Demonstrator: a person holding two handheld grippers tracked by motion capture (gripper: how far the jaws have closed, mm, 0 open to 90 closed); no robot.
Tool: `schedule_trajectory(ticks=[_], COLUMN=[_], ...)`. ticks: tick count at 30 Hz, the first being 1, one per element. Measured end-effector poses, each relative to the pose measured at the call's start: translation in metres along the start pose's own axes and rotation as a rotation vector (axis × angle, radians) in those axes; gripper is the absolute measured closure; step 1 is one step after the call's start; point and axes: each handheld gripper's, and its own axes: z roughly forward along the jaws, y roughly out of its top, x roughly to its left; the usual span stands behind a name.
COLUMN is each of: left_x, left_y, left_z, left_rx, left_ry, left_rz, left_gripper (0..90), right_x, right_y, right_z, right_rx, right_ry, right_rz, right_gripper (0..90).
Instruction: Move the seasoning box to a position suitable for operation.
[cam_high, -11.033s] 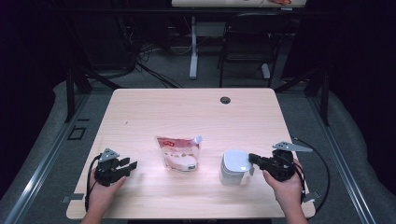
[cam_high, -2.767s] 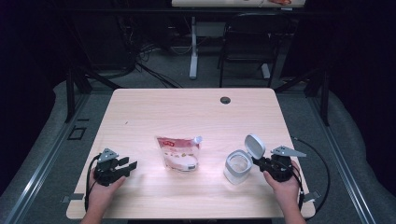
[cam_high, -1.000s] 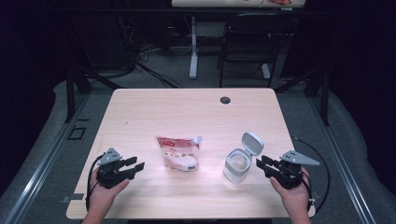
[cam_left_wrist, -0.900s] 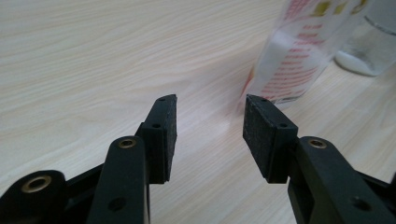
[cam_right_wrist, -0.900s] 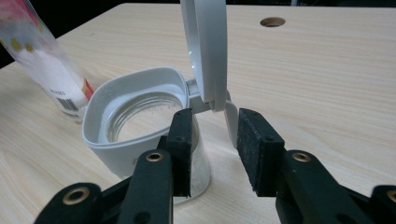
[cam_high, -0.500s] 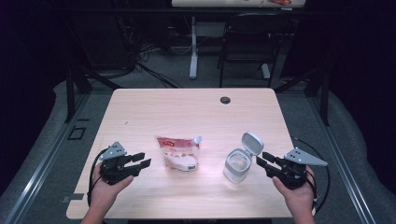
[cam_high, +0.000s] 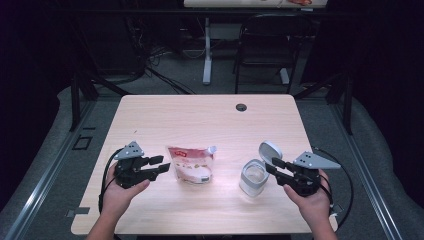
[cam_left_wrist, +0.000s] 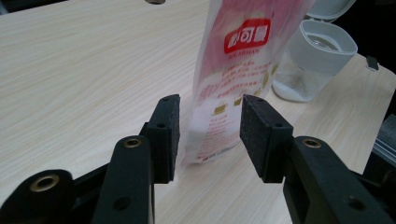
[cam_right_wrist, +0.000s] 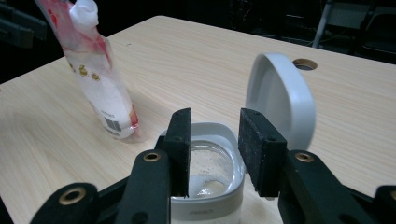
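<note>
High view: wooden table (cam_high: 200, 115), pink-and-white pouch (cam_high: 190, 163) lying at its near middle, taken as landmark. Left gripper (cam_high: 156, 165) sits just left of the pouch, jaws spread apart, tips near the pouch's left edge but not touching as far as visible. Person's left hand (cam_high: 120, 192) wraps the gripper body from below. Jar (cam_high: 252, 177), white with clear body, stands right of the pouch, apart from it. Its lid (cam_high: 270, 151) is flipped open, standing up behind the jar's far right rim. Right gripper (cam_high: 273, 165) is on the jar's right side, away from the pouch, jaws parted, tips at the jar's rim; contact cannot be told from here. Right hand (cam_high: 311, 200) holds it from beneath. Cable hole (cam_high: 241, 107) lies far behind the pouch, near the table's far edge.

Left gripper view: jaws apart, nothing gripped; the pouch (cam_left_wrist: 233, 79) shows through the gap with its bottom edge just beyond the pads, red logo at top. Jar (cam_left_wrist: 315, 63) is behind the pouch to its right, a thin layer of white stuff in its bottom.

Right gripper view: jaws released, held over the near side of the jar (cam_right_wrist: 205, 175), not clamped on it. Lid (cam_right_wrist: 280, 100) stands upright at the jar's right. Pouch (cam_right_wrist: 100, 77), white spout cap (cam_right_wrist: 85, 11) at its top, is left of the jar, apart.
</note>
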Motion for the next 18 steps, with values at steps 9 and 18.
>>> schedule_trajectory(ticks=[9,18], left_x=[-0.001,-0.002], left_y=[0.017,0.027], left_z=[0.005,0.013], left_rx=[-0.002,-0.008], left_ry=[0.015,-0.020], left_rz=[0.022,0.031], left_gripper=[54.2,58.5], right_x=[0.008,0.011], right_y=[0.009,0.016], right_z=[0.009,0.021], right_rx=[0.011,0.022], right_ry=[0.040,0.084], right_rz=[-0.020,-0.017], right_gripper=[64.6,64.7])
